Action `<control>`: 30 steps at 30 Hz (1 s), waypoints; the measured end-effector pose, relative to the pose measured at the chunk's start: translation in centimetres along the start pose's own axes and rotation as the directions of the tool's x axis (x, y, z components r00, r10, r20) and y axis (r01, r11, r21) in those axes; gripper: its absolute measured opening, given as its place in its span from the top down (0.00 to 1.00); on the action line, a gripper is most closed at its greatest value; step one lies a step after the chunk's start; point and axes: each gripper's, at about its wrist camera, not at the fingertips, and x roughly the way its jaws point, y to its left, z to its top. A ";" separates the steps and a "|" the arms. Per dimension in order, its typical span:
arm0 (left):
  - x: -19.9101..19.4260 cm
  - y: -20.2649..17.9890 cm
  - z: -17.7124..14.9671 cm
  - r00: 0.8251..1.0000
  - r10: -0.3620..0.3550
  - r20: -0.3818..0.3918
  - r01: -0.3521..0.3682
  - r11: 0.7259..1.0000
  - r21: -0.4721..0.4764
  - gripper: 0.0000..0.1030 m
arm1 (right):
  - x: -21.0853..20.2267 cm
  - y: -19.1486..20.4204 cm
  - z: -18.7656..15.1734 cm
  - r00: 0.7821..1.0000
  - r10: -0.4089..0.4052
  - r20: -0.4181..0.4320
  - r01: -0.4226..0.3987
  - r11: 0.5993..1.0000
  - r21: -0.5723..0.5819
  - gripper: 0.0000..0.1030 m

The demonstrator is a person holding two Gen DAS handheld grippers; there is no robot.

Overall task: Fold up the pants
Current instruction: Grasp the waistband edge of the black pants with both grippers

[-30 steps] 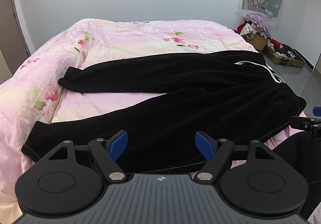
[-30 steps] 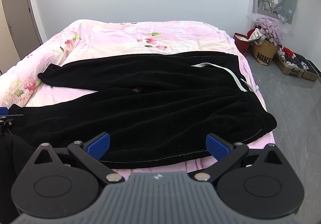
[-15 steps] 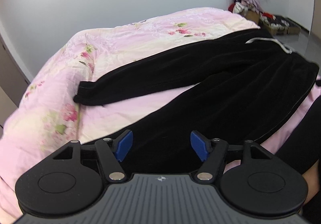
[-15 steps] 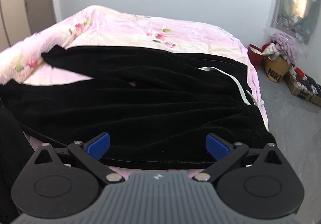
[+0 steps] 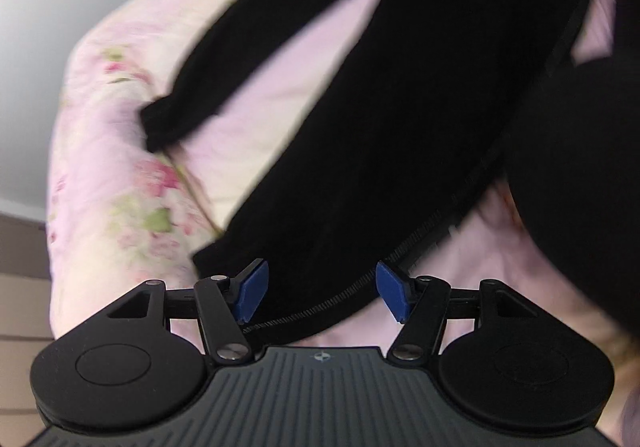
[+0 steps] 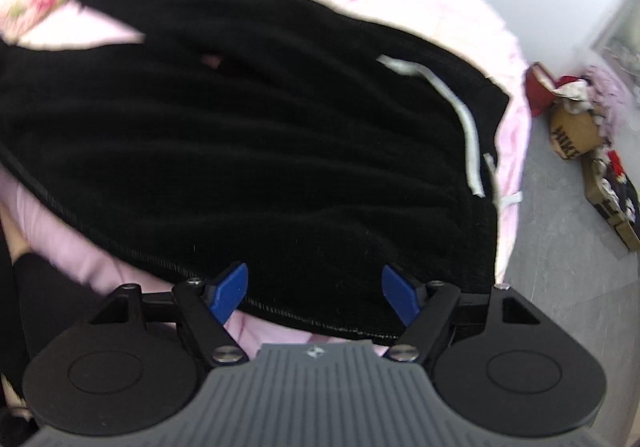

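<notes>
So the black velvety pants (image 6: 280,151) lay spread on the pink floral bed (image 5: 120,175). Left gripper (image 5: 322,291) and right gripper (image 6: 314,291) both hung over the pants' near stitched edge, jaws wide apart, holding nothing.

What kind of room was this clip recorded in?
Most likely a home bedroom: black pants lie spread on a bed with a pink floral quilt, and boxes of clothes sit on the grey floor beside it.
</notes>
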 end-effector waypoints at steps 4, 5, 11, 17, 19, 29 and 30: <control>3.4 -2.1 -0.9 0.996 0.024 -0.089 -0.008 0.983 0.183 0.29 | 1.7 -0.4 0.1 0.998 0.008 -0.064 -0.013 0.997 -0.076 0.31; 4.5 -2.4 -1.1 0.993 0.040 -0.115 -0.014 0.976 0.217 0.29 | 2.1 -0.6 0.1 0.997 0.003 -0.078 -0.010 0.996 -0.090 0.31; 10.0 -3.7 -2.1 0.964 0.169 -0.205 -0.074 0.912 0.403 0.27 | 3.9 -2.7 -0.2 0.989 -0.055 -0.136 0.044 0.996 -0.081 0.31; 14.2 -3.5 -2.4 0.933 0.281 -0.225 -0.156 0.879 0.450 0.24 | 4.1 -4.7 -1.1 0.983 -0.083 -0.161 0.073 0.995 -0.070 0.31; 14.0 -3.2 -2.2 0.935 0.270 -0.231 -0.155 0.894 0.420 0.37 | 4.2 -5.1 -1.2 0.984 -0.085 -0.157 0.075 0.995 -0.072 0.31; 8.3 3.3 0.2 0.954 0.186 -0.235 -0.224 0.963 -0.149 0.91 | 4.4 -4.5 -1.2 0.992 -0.047 -0.117 0.029 0.987 -0.155 0.31; 7.6 4.1 0.5 0.957 0.181 -0.227 -0.228 0.954 -0.197 0.91 | 4.3 -4.3 -1.2 0.993 -0.044 -0.112 0.025 0.985 -0.168 0.31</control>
